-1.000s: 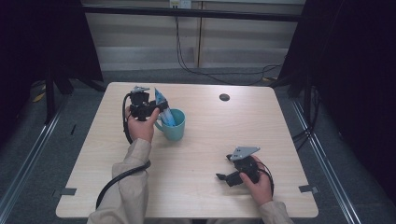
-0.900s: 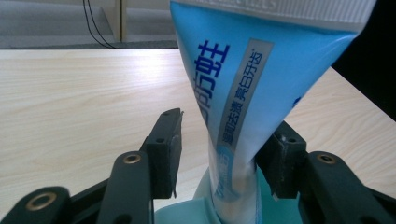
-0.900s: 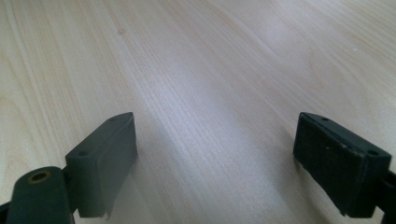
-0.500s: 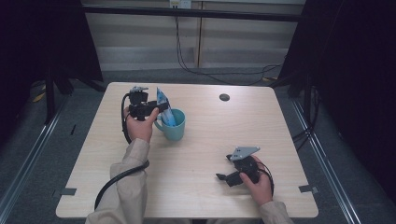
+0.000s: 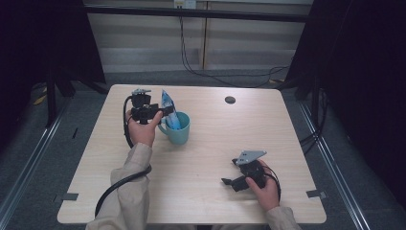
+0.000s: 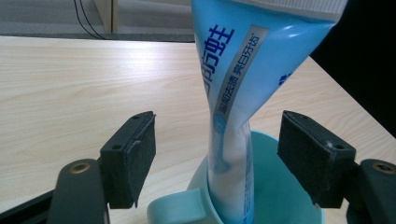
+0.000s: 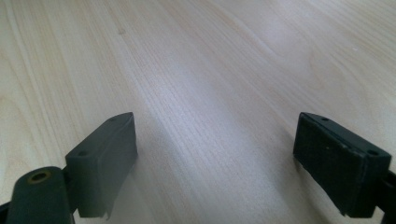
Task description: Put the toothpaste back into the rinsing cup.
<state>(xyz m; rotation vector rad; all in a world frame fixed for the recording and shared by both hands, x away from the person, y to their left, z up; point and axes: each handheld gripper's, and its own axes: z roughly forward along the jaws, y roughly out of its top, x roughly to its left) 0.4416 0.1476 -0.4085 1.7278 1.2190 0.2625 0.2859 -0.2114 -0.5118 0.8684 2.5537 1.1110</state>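
Observation:
A blue toothpaste tube (image 6: pixel 238 84) stands cap-down in a teal mug (image 6: pixel 261 196), its flat crimped end up. In the high view the tube (image 5: pixel 169 111) leans in the mug (image 5: pixel 177 129) at the table's left middle. My left gripper (image 6: pixel 226 161) (image 5: pixel 163 114) is level with the tube; its jaws have just been opening and stand apart on either side of the tube, pads clear of it. Near the front right, my right gripper (image 5: pixel 230 172) (image 7: pixel 215 161) rests low over bare wood, open, nothing between its jaws.
The light wooden table (image 5: pixel 210 143) has a round dark cable grommet (image 5: pixel 230 100) near its far edge. Black cables trail from both grippers. Dark curtains and floor rails flank the table.
The left gripper's jaws have spread apart from the toothpaste tube, which stays standing in the mug. Neither hand has shifted.

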